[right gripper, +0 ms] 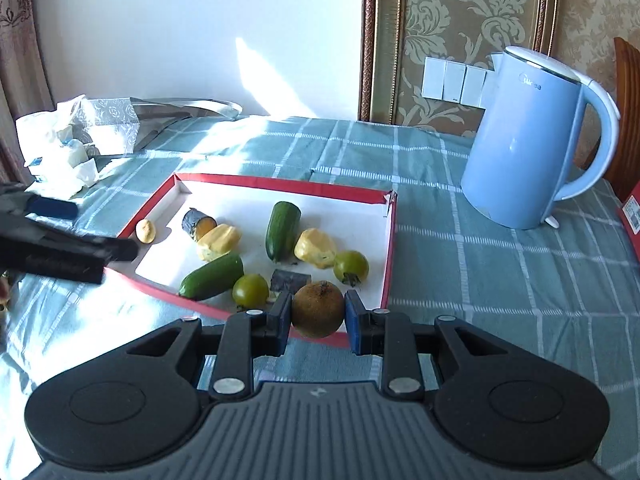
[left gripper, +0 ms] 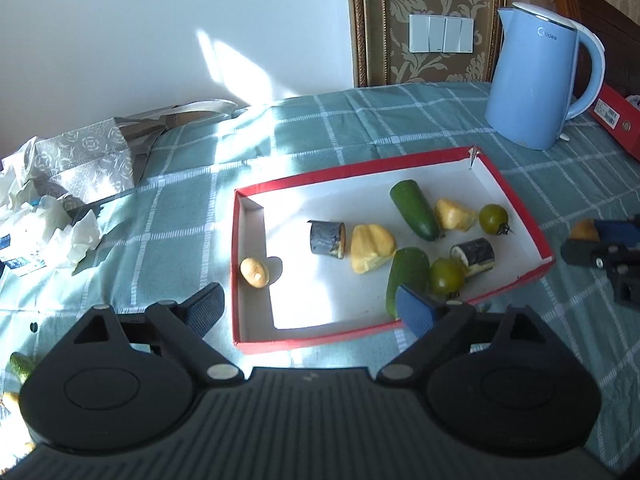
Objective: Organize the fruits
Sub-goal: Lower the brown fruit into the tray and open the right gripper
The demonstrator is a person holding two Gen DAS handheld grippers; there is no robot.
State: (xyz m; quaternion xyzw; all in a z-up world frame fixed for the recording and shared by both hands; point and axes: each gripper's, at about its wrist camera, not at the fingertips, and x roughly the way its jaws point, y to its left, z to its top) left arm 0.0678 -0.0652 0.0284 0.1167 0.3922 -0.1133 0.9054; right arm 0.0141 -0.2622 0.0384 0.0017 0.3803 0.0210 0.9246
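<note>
Most of the produce already lies in the red-rimmed box (left gripper: 516,184): cucumbers, green tomatoes, yellow pieces. The right gripper (right gripper: 317,312) is clamped on a brown kiwi (right gripper: 318,309) just above the box's near edge, so that one seems about to go in. The left gripper (left gripper: 312,308) hangs wide and empty; at its view's lower left corner a green piece (left gripper: 21,365) and something yellowish are cut off, perhaps still to collect.

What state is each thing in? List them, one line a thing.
right gripper: shut on the kiwi, at the tray's near rim.
kiwi: held off the cloth between the fingers.
left gripper: open, holding nothing.
red tray: lidless, lying flat, produce inside.
two cucumbers: lying on their sides in the tray.
two green tomatoes: resting in the tray.
blue kettle: upright, lid closed.
</note>
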